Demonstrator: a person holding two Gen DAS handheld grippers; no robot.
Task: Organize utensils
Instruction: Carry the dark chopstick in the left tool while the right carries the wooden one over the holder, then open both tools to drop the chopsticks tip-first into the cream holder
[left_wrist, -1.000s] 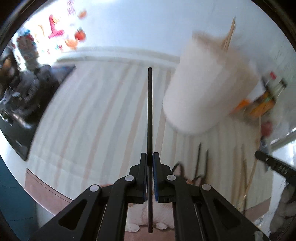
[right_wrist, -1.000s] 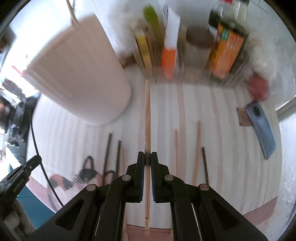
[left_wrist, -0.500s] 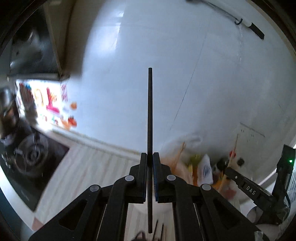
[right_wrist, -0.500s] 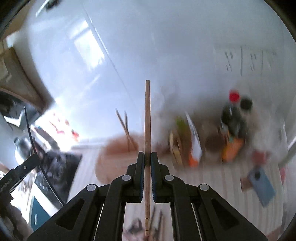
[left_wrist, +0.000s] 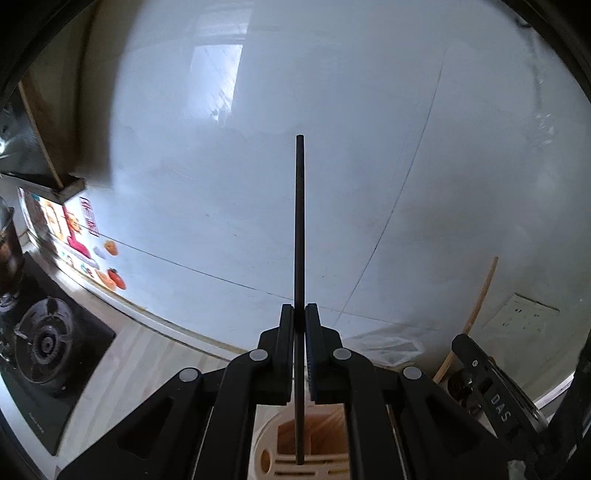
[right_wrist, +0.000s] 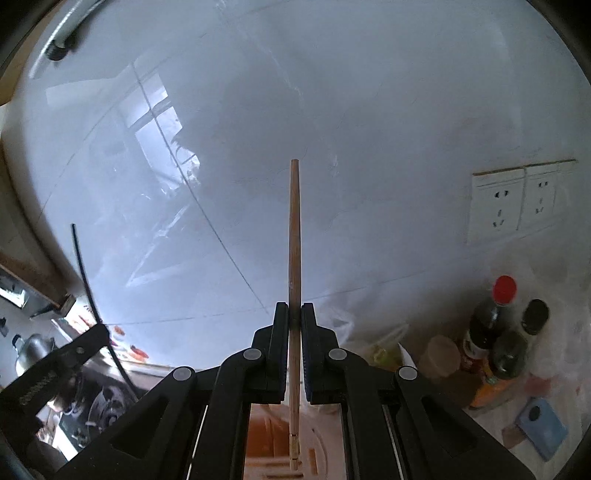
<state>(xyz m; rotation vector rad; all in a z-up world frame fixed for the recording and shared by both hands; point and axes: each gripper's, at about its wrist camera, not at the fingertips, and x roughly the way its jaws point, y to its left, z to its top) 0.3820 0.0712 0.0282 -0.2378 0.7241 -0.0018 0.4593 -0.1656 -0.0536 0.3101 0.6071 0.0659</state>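
Two chopsticks are in your grip, one per hand. Your left gripper (left_wrist: 299, 312) is clamped tight on a black chopstick (left_wrist: 300, 229), which stands straight up out of the jaws against the white tiled wall (left_wrist: 258, 166); its lower end hangs over the open top of the pale utensil holder (left_wrist: 266, 443), above one of the wooden compartments. Your right gripper (right_wrist: 294, 310) is closed the same way on a light wooden chopstick (right_wrist: 294, 240), also upright, with its bottom end above the holder's rim (right_wrist: 317, 443). From the left wrist view you can see the right gripper's arm at the lower right with its wooden chopstick slanting up beside it, and a gas stove (left_wrist: 44, 343) off to the left. From the right wrist view, sauce bottles (right_wrist: 491, 325) stand near the wall on the right under a pair of wall sockets (right_wrist: 517, 201), and a blue phone (right_wrist: 541, 428) lies on the counter in front of them.
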